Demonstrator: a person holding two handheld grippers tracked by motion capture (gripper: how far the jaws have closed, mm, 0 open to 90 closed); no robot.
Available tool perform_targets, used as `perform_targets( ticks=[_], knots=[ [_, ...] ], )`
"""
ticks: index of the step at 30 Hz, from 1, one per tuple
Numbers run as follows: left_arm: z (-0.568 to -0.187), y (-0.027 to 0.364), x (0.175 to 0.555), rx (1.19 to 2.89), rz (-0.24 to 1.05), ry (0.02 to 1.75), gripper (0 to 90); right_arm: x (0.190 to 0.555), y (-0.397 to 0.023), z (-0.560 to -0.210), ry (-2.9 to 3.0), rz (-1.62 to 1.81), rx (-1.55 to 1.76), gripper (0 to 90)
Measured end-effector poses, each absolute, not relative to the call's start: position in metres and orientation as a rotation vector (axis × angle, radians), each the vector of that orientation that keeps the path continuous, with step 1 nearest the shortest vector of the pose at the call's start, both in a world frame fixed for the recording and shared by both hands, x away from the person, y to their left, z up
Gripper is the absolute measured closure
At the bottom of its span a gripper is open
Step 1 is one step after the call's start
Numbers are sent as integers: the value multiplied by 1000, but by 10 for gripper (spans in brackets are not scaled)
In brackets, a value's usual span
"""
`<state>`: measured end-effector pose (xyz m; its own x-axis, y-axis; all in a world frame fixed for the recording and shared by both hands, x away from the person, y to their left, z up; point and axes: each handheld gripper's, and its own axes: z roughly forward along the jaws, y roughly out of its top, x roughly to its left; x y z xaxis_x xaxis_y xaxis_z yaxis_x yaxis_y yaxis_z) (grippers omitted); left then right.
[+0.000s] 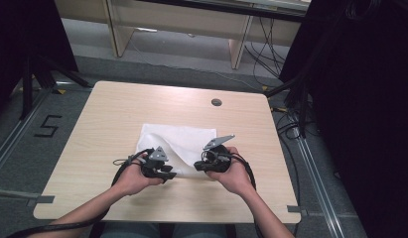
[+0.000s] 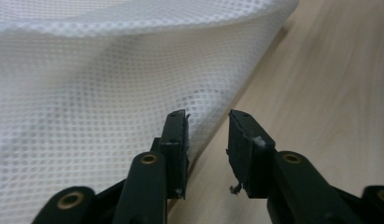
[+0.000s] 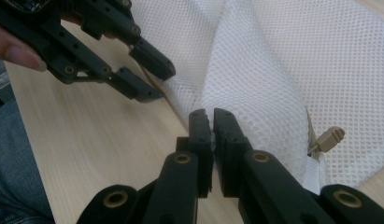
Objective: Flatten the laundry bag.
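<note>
A white mesh bag [image 1: 177, 144] lies flat on the wooden table [image 1: 107, 124], a little toward the near edge and about midway between the left and right edges. Its fabric is a fine open netting, see-through enough to show the layers beneath, and in the right gripper view a beige zip pull [image 3: 328, 139] sits on a white tape at its border. A raised fold runs up from the near edge of the bag.

The right gripper [image 3: 211, 115] is clenched on that fold, its jaws nearly together with mesh pinched between them. The left gripper [image 2: 207, 122] stands at the bag's near left edge, its jaws apart and gripping nothing, one over the mesh and one over bare wood.
</note>
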<state>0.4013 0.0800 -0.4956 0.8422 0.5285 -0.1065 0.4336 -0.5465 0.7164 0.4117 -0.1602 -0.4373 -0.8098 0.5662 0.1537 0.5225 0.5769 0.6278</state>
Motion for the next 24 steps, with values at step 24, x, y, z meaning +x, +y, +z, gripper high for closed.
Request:
perform_targets(
  ticks=[24],
  knots=[
    [-510, 72, 409, 2238, 129, 753, 726, 395, -158, -437, 2792, 1120, 905, 874]
  ],
)
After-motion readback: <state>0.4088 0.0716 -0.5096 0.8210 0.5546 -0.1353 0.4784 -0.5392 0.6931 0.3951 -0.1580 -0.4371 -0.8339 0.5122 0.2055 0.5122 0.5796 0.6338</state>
